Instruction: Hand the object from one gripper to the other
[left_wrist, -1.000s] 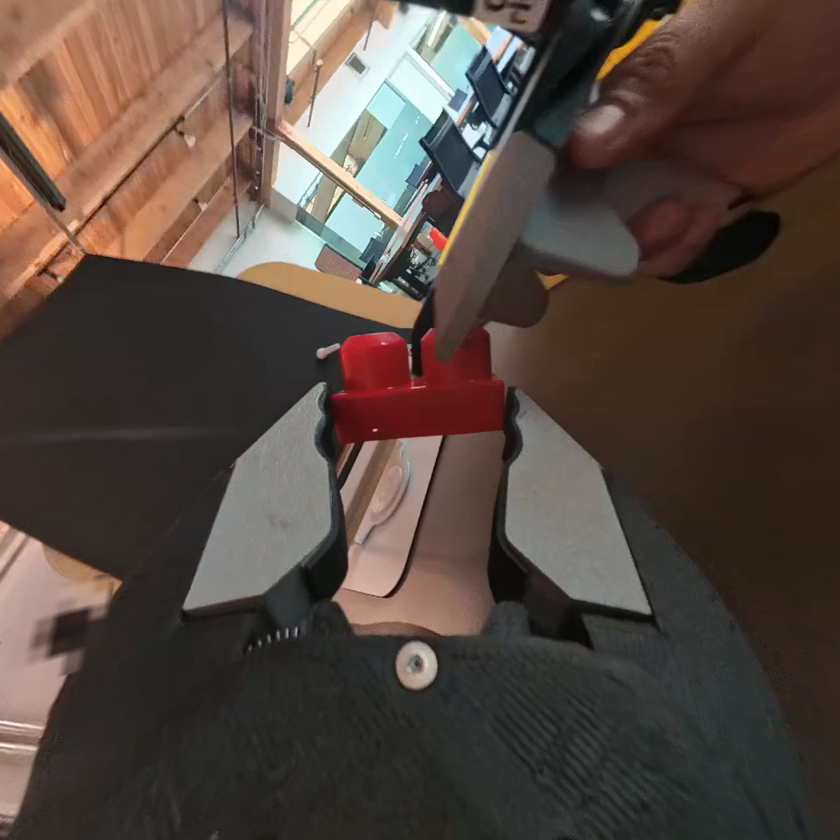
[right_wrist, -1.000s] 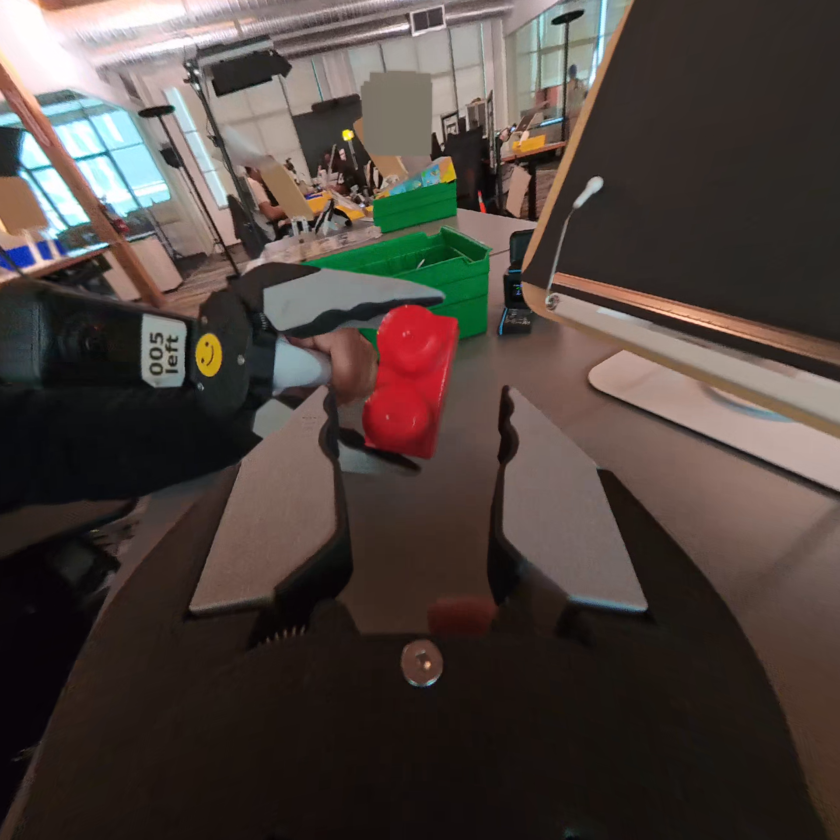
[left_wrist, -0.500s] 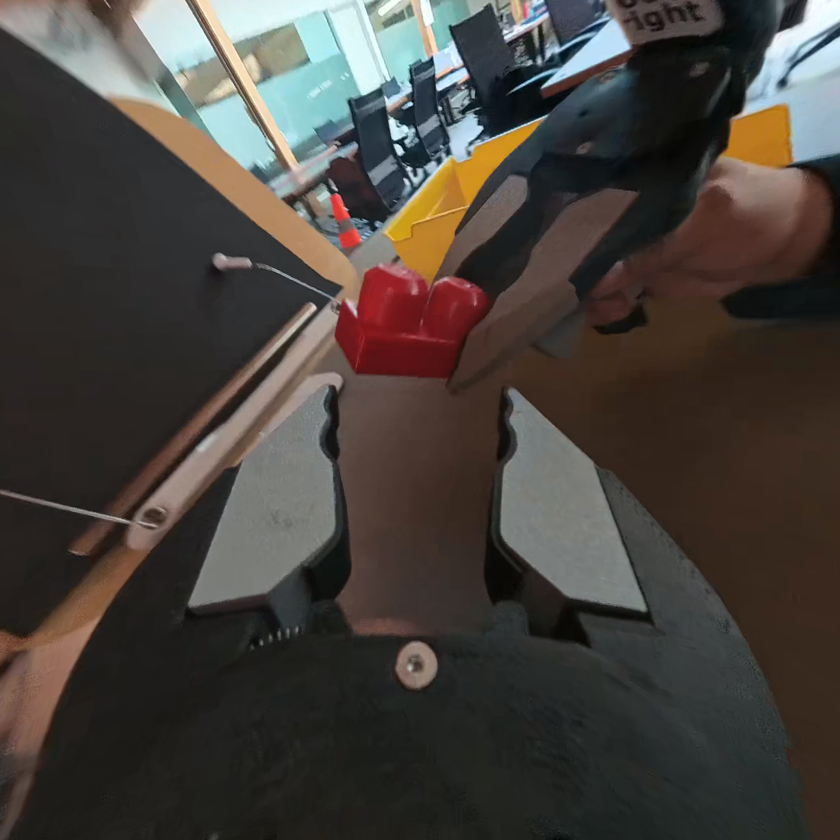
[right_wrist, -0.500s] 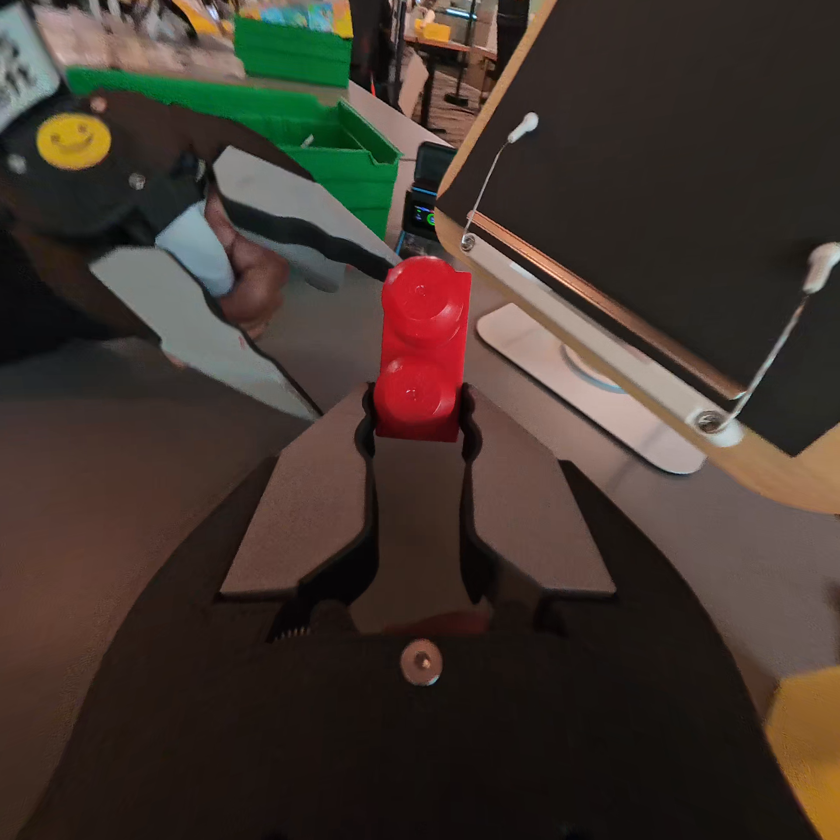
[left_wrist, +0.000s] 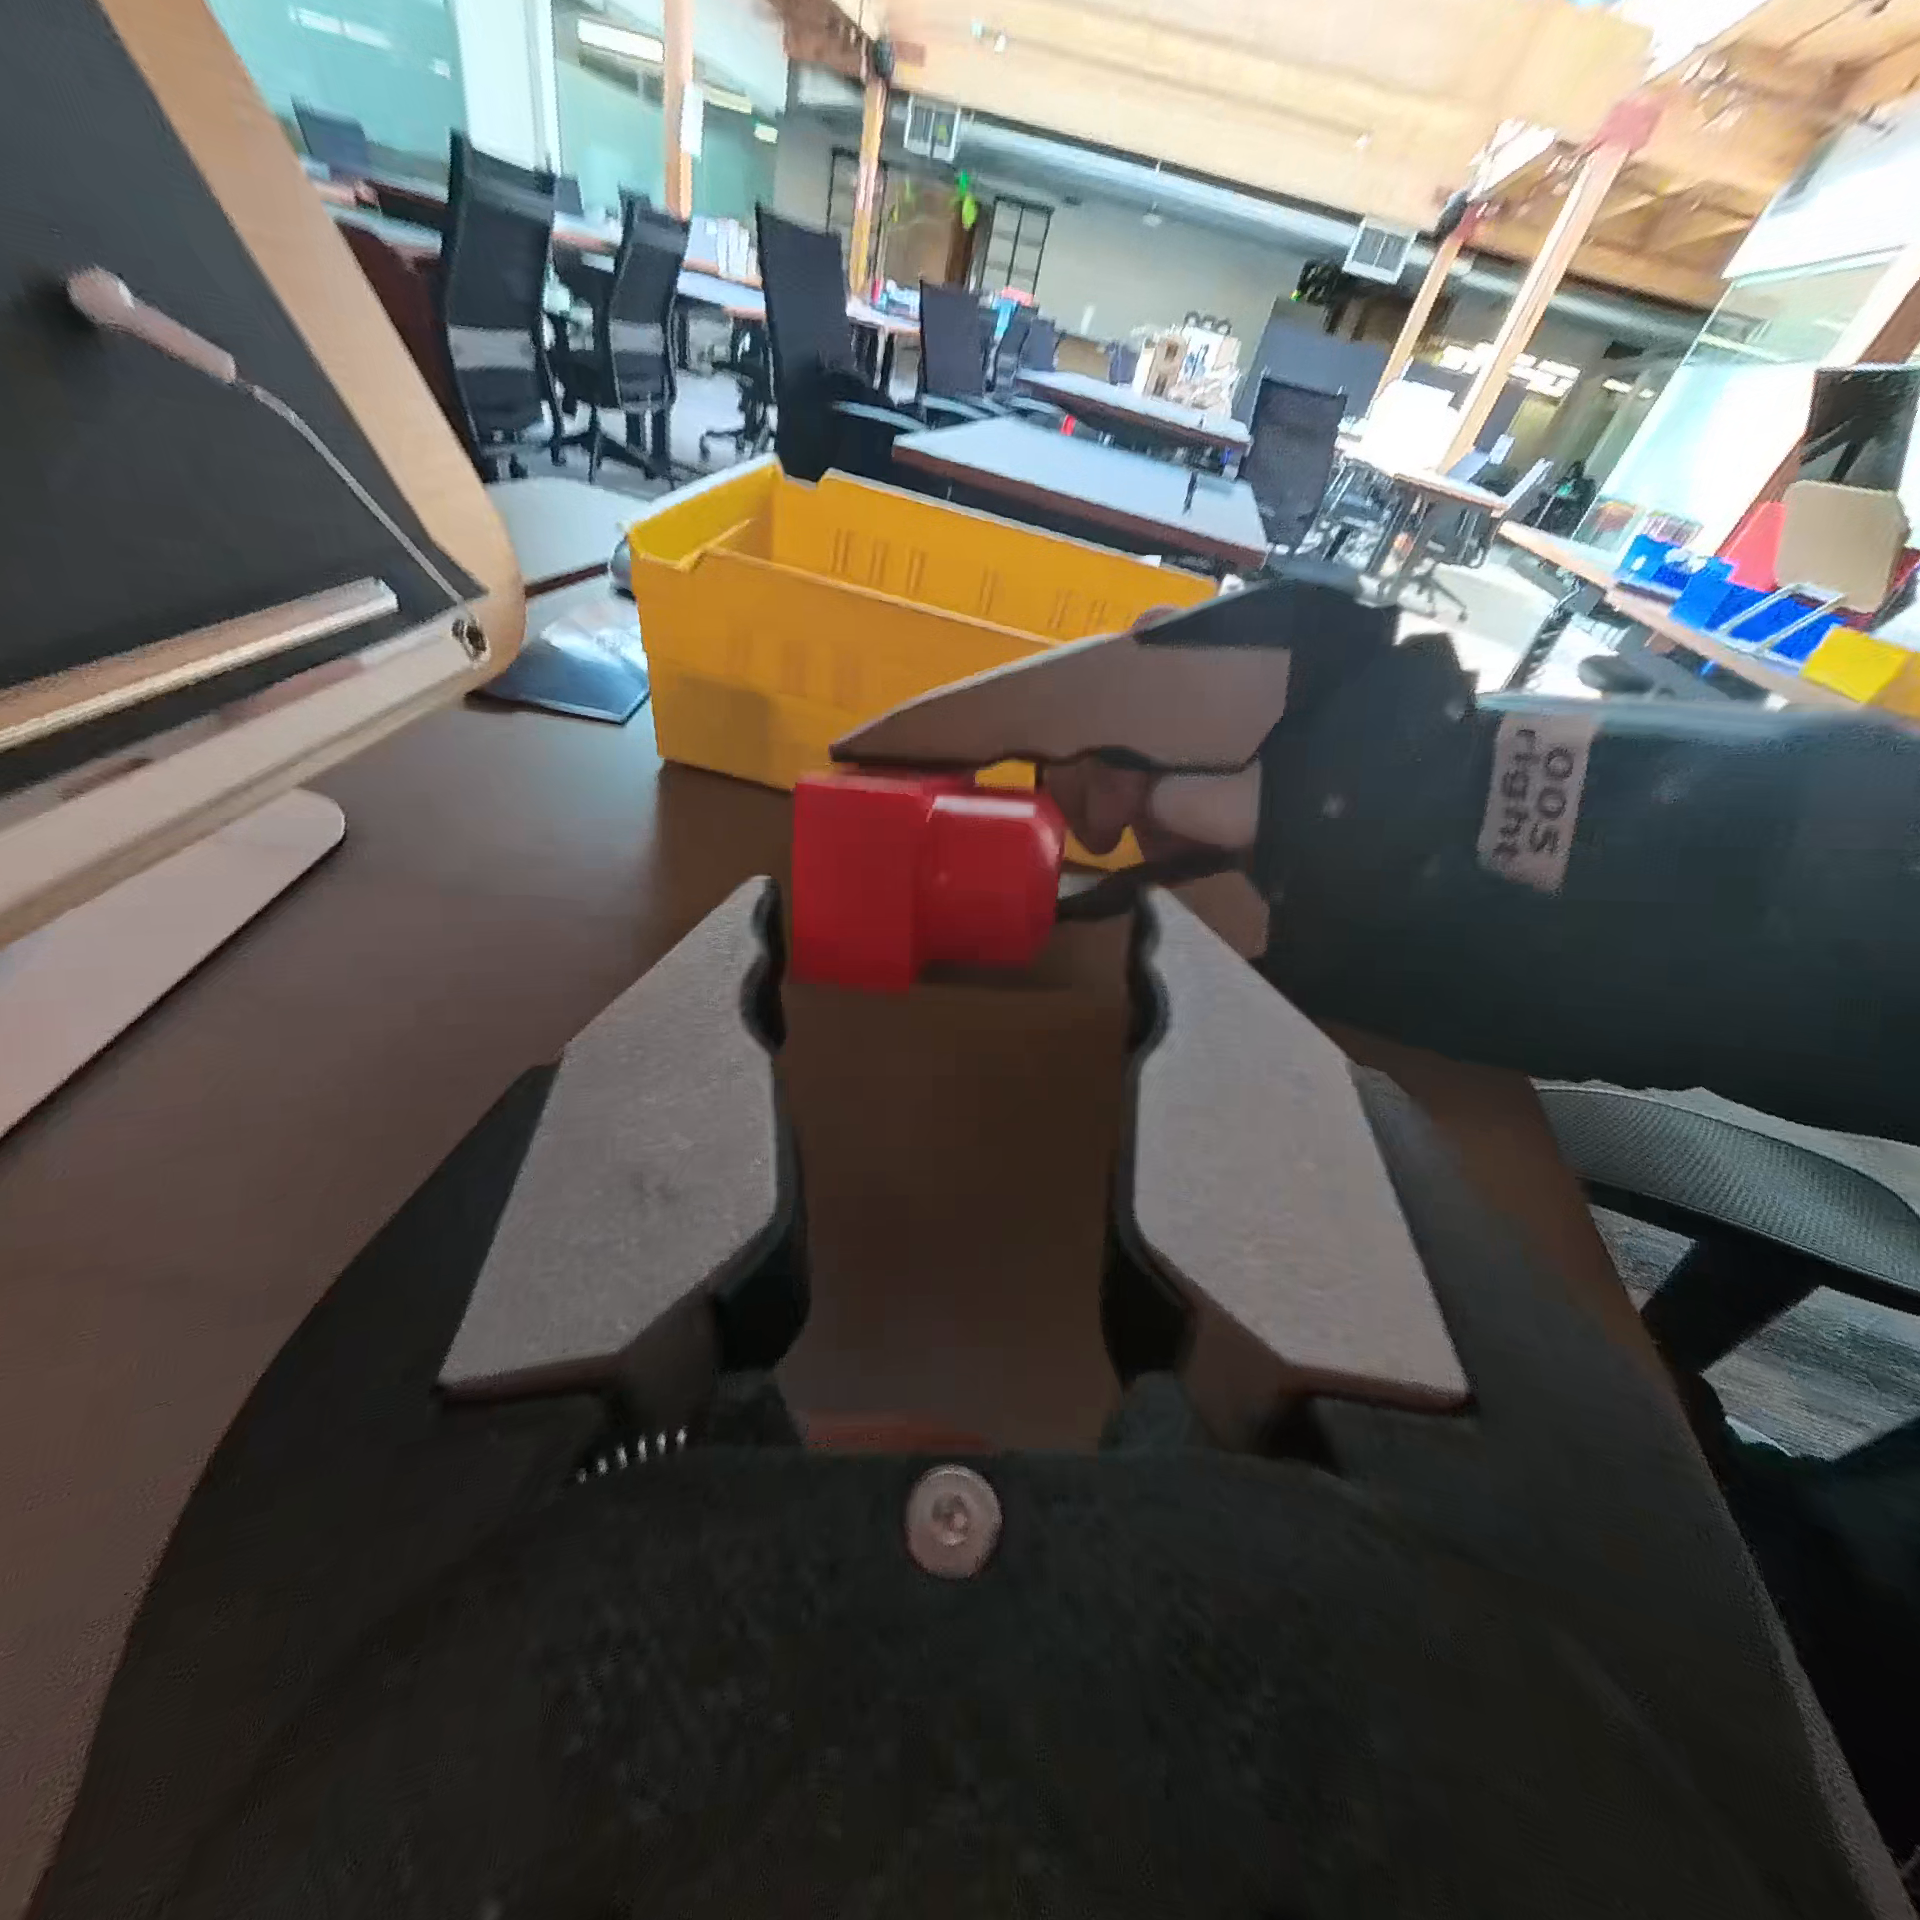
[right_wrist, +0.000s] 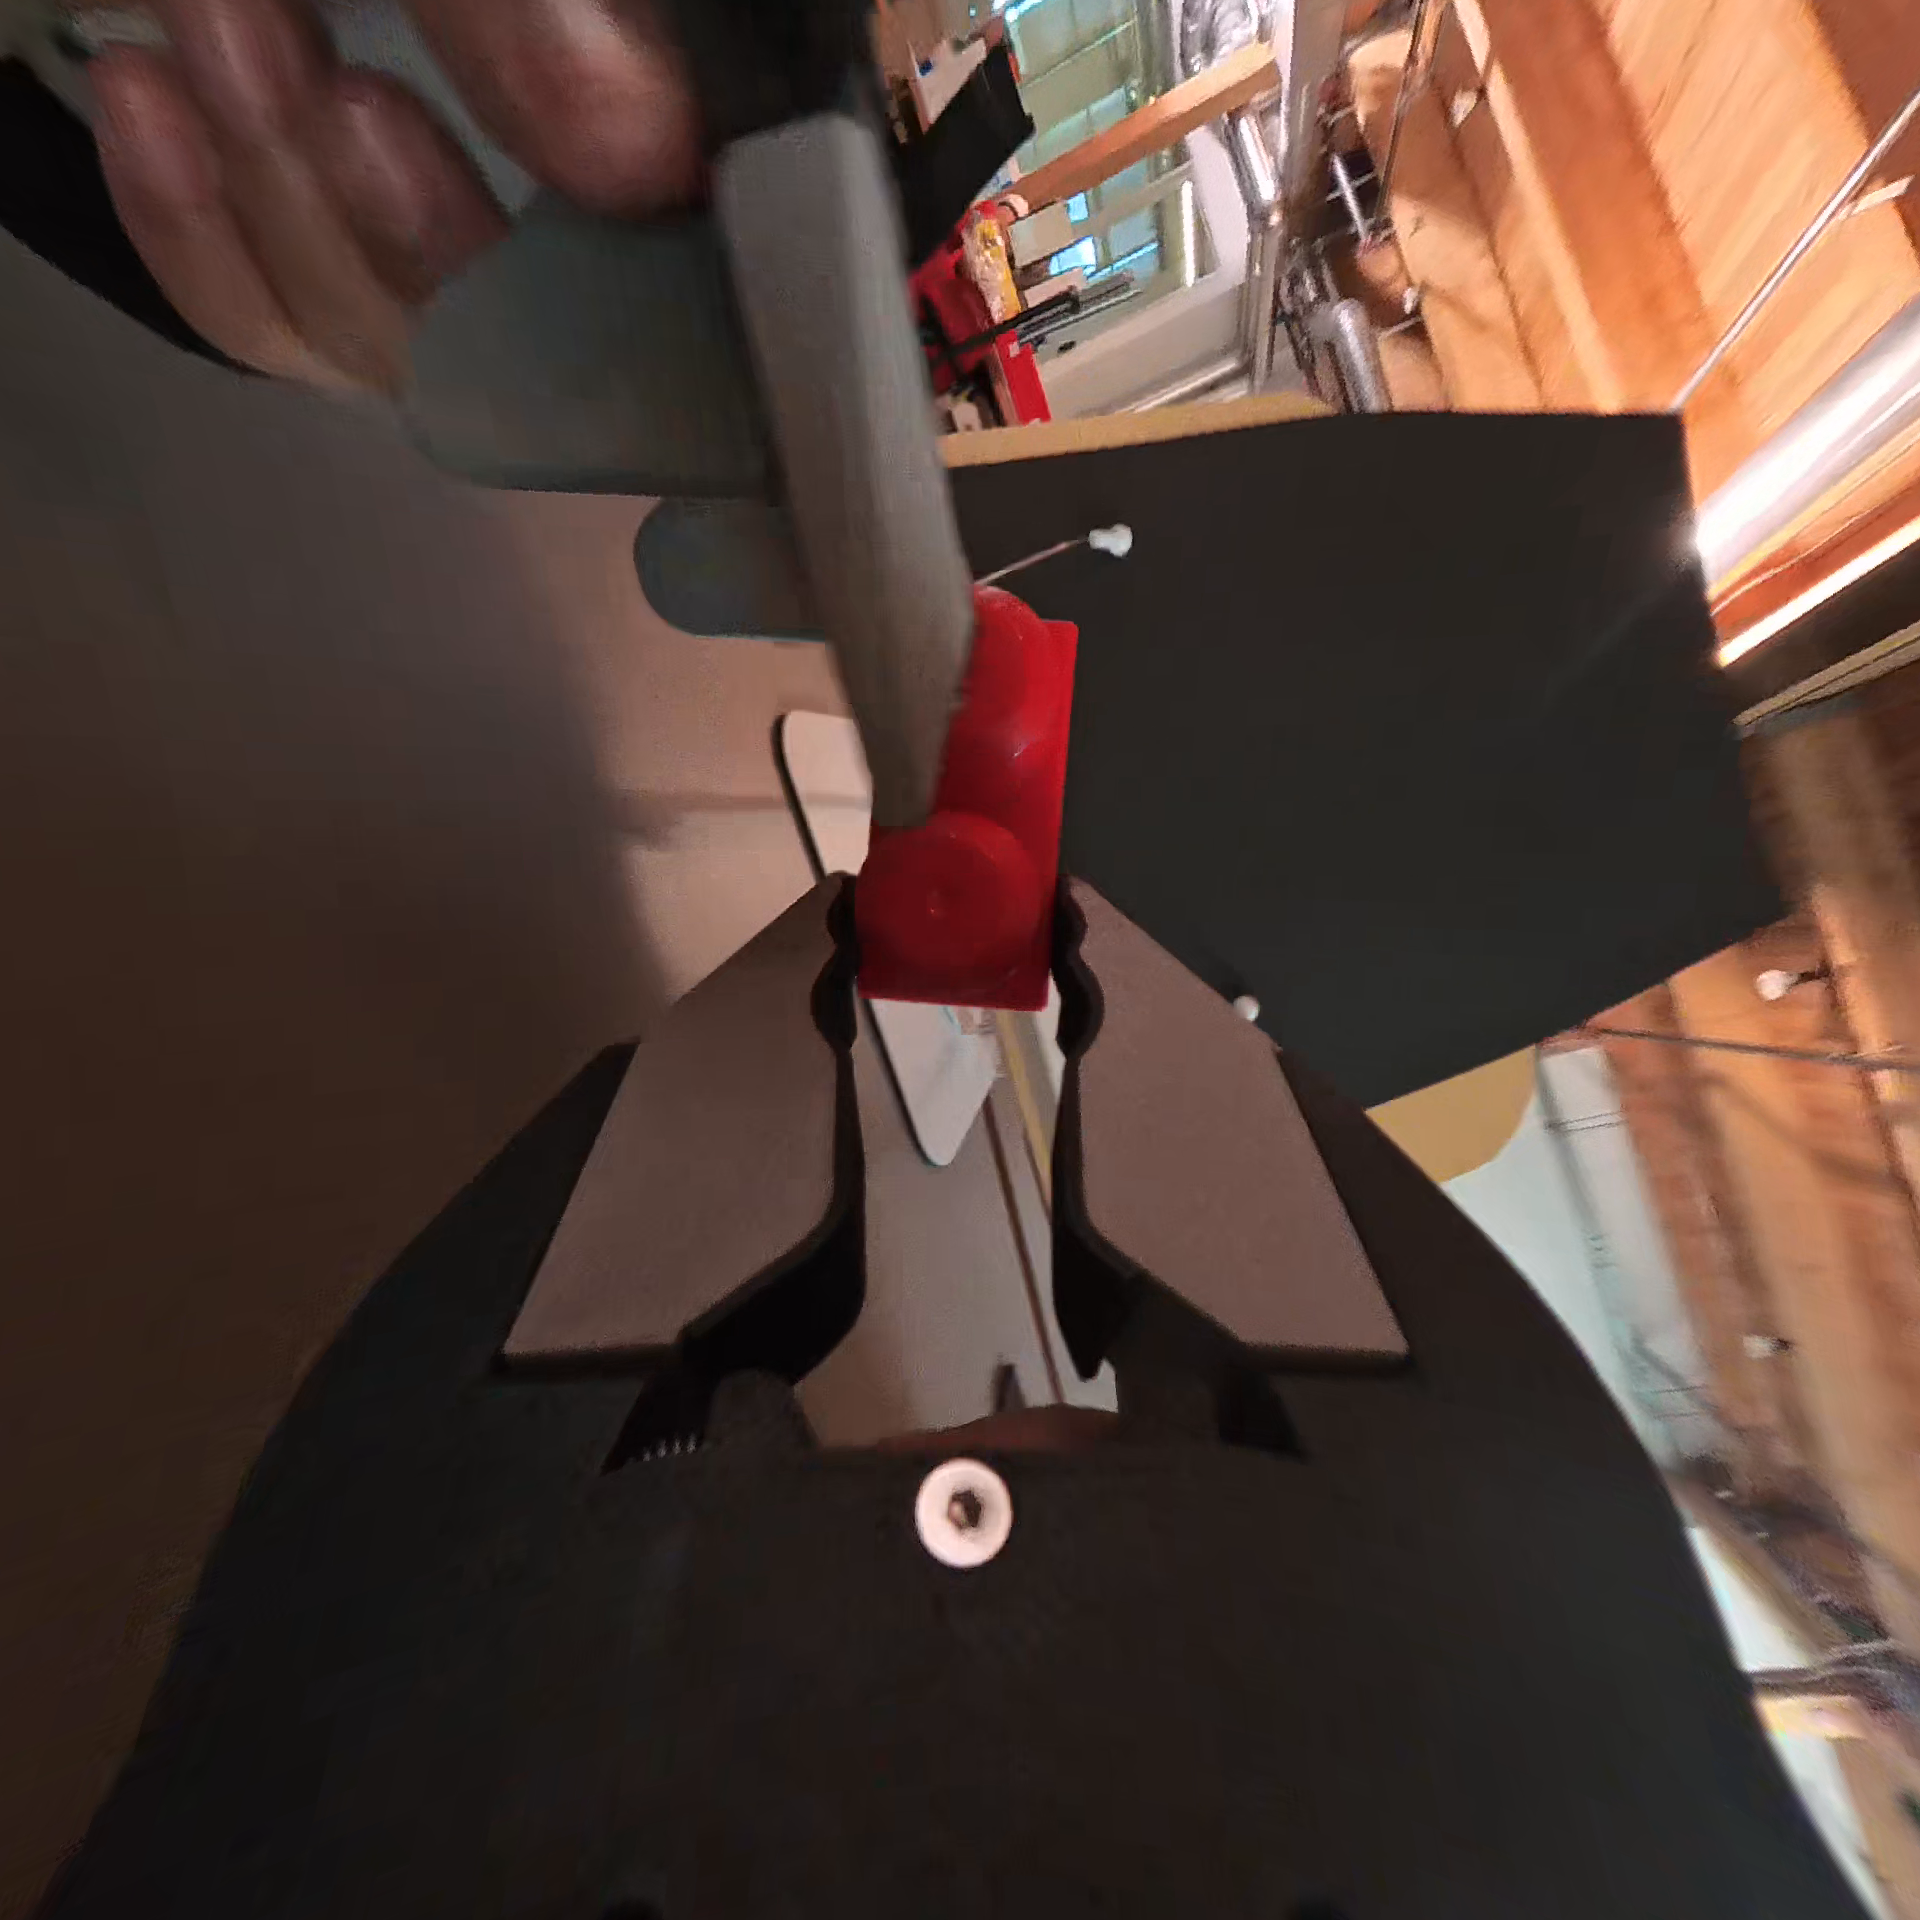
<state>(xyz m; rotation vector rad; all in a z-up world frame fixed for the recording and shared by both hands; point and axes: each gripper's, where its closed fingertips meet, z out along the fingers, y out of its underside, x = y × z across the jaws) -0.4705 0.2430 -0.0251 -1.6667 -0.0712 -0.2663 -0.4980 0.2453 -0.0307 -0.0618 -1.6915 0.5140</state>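
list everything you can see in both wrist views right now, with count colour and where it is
red block: 1, red, two studs, clamped at the right gripper's fingertips, just ahead of the left gripper's tips
yellow bin: 1, yellow, on the table behind the block
black board: 1, black with pale wooden edge, on a pale stand, left of the bin
table: 1, dark brown, under everything
office chairs: several, black, background
right gripper: 1, black and grey, shut on the red block
left gripper: 1, black and grey, open, nothing between its fingers

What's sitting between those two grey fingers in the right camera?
A red two-stud toy brick, clamped between the right hand-held gripper's fingertips; the right wrist view shows it.
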